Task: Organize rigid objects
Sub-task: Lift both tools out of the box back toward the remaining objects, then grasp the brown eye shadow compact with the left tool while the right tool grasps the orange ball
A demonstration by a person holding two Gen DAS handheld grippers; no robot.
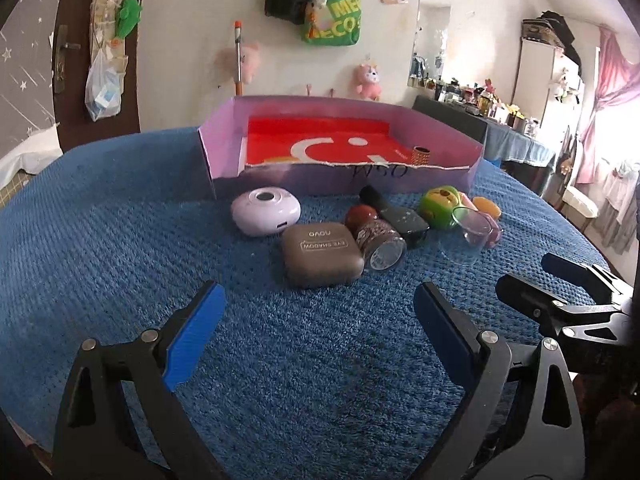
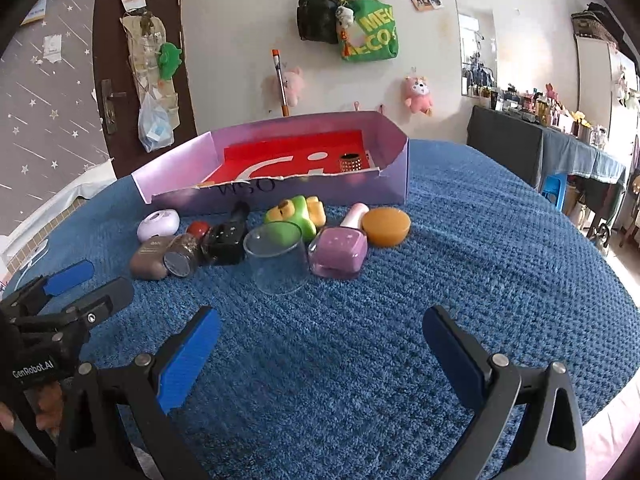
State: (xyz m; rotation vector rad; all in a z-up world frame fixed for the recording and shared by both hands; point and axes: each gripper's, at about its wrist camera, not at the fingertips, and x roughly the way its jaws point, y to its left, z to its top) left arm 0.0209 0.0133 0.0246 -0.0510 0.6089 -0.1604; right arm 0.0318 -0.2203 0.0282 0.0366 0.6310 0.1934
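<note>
**Sorting barely begun: one item boxed, cluster still on the cloth**

Although the purple box (image 1: 344, 136) in the upper centre of the left wrist view is ready to receive things, it holds only a small gold studded cylinder (image 1: 422, 156) at its right end, on the red liner. Judged from that, the task is at an early stage; nearly everything is left.

Blue textured cloth (image 1: 120, 240) fills the lower half of both views. In the middle of the frame, just in front of the box, lies the unsorted cluster, largest first:
- brown eyeshadow case (image 1: 322, 254), centre
- lilac round device (image 1: 266, 210), left of it
- clear plastic cup (image 2: 276, 258), upright
- purple square bottle (image 2: 340, 256), on its side, touching the cup
- green toy (image 2: 292, 220), behind the cup
- black bottle (image 1: 394, 214), lying
- orange disc (image 2: 386, 226), right end
- glitter jar with red cap (image 1: 376, 238), lying against the case

Left gripper (image 1: 316, 320): jaws spread wide, nothing between them, low in the frame; the brown case sits just above the gap, near, not touching.

Right gripper (image 2: 320, 340): likewise wide apart and empty; the cup and purple bottle lie above its gap, apart from the pads.
</note>
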